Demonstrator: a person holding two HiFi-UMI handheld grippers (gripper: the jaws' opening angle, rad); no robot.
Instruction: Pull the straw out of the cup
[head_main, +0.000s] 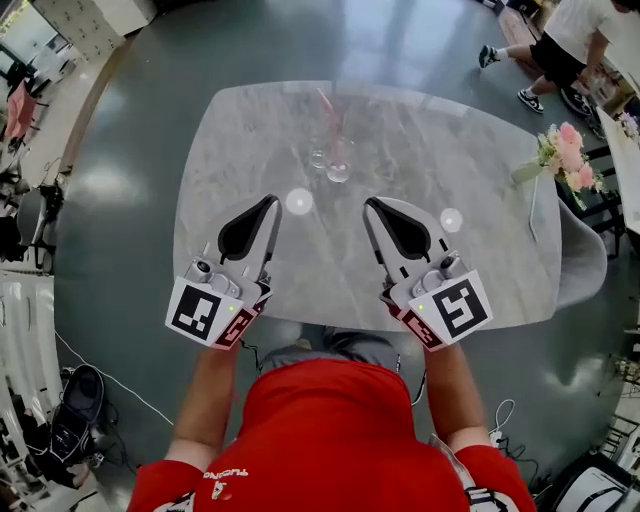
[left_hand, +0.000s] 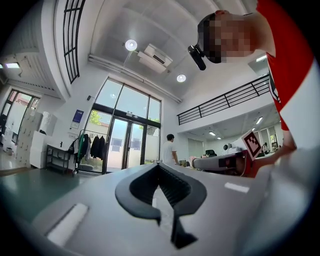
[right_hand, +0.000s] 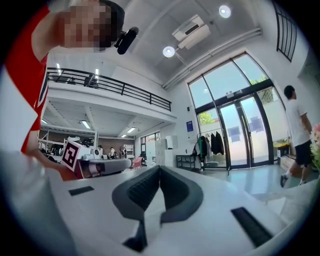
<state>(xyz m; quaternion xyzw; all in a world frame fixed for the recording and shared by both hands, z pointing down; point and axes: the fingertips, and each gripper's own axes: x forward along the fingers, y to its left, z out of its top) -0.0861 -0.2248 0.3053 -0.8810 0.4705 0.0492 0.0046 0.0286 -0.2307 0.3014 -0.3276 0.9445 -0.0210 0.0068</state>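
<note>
Left gripper (head_main: 273, 201) at 7 o'clock over the pale marble table (head_main: 480, 250), pointing toward 12; jaws shut tip to tip in its own view (left_hand: 159, 165), holding nothing; only a hollow left between the dark pads behind the tips. Clear cup (head_main: 338, 162) upright at 12 o'clock near the table's far edge, well apart from both tools; pink straw (head_main: 328, 108) standing in it, leaning toward 11. Right gripper (head_main: 369, 203) at 5 o'clock, likewise closed and empty (right_hand: 160, 168). Pink flowers (head_main: 566, 152) at 3 o'clock by the table's edge; a person (head_main: 565, 45) on the floor at 1 o'clock.
</note>
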